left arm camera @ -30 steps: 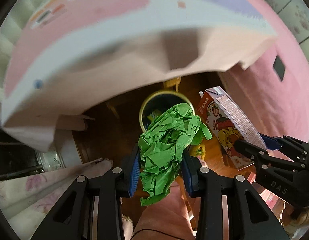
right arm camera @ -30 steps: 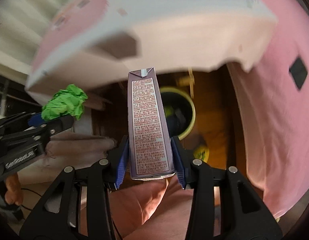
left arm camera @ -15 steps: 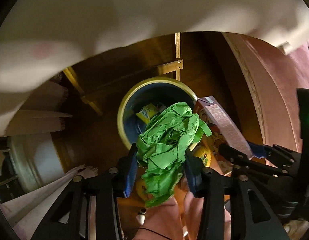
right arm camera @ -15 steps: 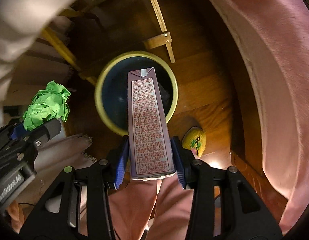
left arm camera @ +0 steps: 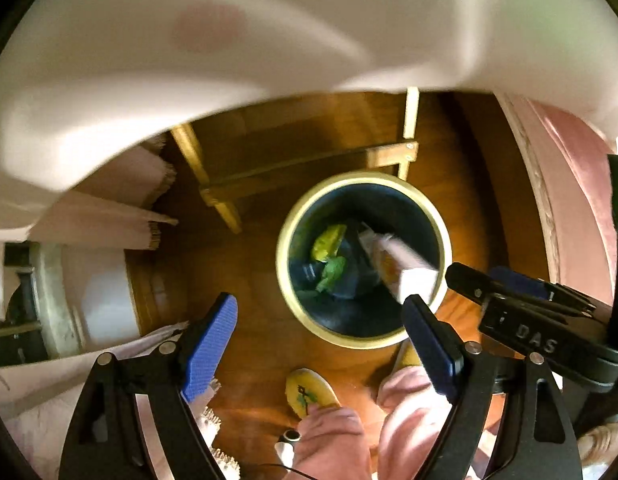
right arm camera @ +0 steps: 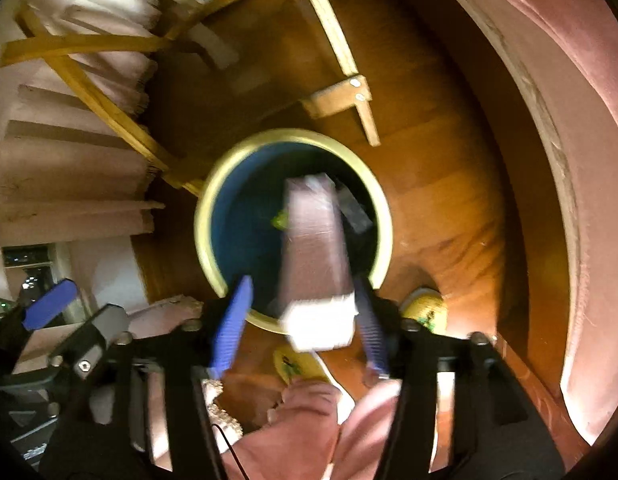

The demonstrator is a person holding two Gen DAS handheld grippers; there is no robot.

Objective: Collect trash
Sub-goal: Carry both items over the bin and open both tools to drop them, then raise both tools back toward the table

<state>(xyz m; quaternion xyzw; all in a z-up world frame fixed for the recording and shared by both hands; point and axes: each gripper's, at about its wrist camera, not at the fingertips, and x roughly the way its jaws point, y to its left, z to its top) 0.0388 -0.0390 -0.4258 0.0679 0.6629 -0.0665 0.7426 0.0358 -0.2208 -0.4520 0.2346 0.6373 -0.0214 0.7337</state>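
Hovering above the bin (left arm camera: 363, 184), your left gripper (left arm camera: 325, 344) gapes empty, jaws just opened; the green wad (left arm camera: 333, 274) lies inside at twelve o'clock. Your right gripper (right arm camera: 301, 320) has just spread too, the carton (right arm camera: 315, 240) dropping lengthwise, top first, toward twelve.

Carton (left arm camera: 397, 264) in bin (left arm camera: 285, 280).

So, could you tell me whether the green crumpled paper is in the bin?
In: green paper lies inside the bin, below the open, empty left gripper.
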